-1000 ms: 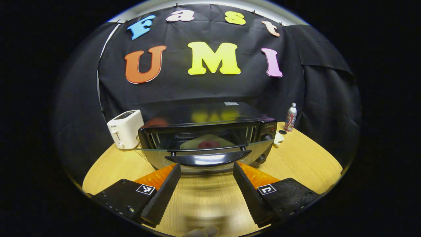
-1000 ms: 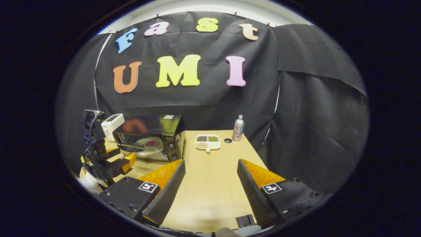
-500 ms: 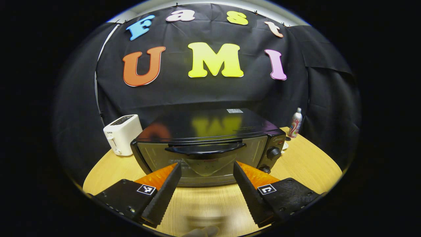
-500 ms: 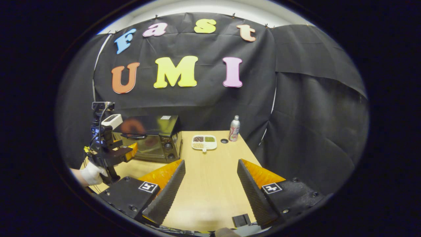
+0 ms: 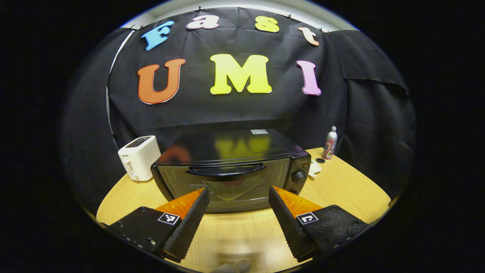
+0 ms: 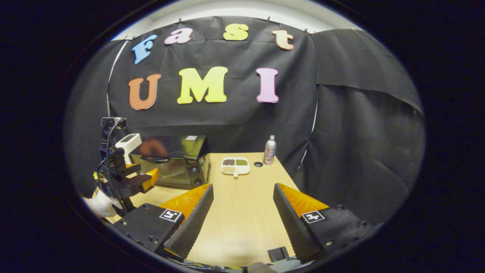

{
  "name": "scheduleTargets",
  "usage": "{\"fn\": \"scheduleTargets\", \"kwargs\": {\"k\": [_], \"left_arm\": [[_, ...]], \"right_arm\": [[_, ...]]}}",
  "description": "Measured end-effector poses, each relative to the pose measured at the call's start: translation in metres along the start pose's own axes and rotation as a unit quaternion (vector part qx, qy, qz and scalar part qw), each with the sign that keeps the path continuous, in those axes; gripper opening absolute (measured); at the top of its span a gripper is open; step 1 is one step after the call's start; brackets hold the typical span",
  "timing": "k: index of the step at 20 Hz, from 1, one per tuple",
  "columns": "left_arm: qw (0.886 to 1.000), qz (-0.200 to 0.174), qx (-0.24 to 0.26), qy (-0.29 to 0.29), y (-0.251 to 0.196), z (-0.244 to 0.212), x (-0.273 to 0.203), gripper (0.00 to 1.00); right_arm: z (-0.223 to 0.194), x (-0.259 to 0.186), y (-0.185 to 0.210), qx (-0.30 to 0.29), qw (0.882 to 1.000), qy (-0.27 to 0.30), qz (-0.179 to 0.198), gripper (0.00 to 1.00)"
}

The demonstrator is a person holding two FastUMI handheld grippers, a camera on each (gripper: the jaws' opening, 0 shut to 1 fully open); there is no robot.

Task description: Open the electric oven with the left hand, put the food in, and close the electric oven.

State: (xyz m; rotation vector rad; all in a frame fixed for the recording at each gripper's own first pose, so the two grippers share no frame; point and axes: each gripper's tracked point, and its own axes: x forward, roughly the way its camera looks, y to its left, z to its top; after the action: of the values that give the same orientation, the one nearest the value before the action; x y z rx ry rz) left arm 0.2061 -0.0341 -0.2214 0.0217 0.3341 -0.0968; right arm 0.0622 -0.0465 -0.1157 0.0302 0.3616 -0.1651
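On the pale wood-grain table [image 5: 341,189], sat square and closed: the electric oven [image 5: 231,167], a glossy black box with a tinted glass door [image 5: 227,185], a curved black handle [image 5: 225,171] across the top of that door, and two round knobs [image 5: 300,176] down its right side. Through the glass, could just make out the food [image 5: 231,187] as a pale, flat shape with a reddish patch. Held well spread and empty just short of the door: the left gripper [image 5: 238,220], its ribbed black fingers [image 5: 187,223] wedge-shaped, backed in orange. Stood beside the oven's left end: a white, rounded toaster [image 5: 138,157]. Off to its right, near the cloth: a slim metal can [image 5: 330,143]. Hung likewise spread and empty over bare table: the right gripper [image 6: 242,223], with a white divided dish [image 6: 235,165] lying beyond it.
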Motion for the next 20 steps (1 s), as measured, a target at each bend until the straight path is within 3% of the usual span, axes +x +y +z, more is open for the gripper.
{"fn": "scheduleTargets", "kwargs": {"k": [9, 14, 19, 20], "left_arm": [[0.999, -0.016, -0.013, -0.041, -0.030, 0.057, -0.073, 0.96], [0.994, 0.011, -0.041, -0.098, -0.039, 0.120, -0.152, 0.95], [0.987, 0.036, -0.030, -0.155, -0.055, 0.161, -0.236, 0.96], [0.985, 0.040, -0.031, -0.165, -0.060, 0.166, -0.250, 1.00]], "right_arm": [[0.025, -0.025, -0.016, 0.012, 0.999, -0.044, 0.012, 1.00], [0.054, -0.060, -0.038, 0.004, 0.995, -0.093, 0.045, 1.00], [0.090, -0.104, -0.073, 0.007, 0.985, -0.162, 0.065, 1.00], [0.093, -0.112, -0.080, 0.009, 0.983, -0.171, 0.069, 1.00]]}}
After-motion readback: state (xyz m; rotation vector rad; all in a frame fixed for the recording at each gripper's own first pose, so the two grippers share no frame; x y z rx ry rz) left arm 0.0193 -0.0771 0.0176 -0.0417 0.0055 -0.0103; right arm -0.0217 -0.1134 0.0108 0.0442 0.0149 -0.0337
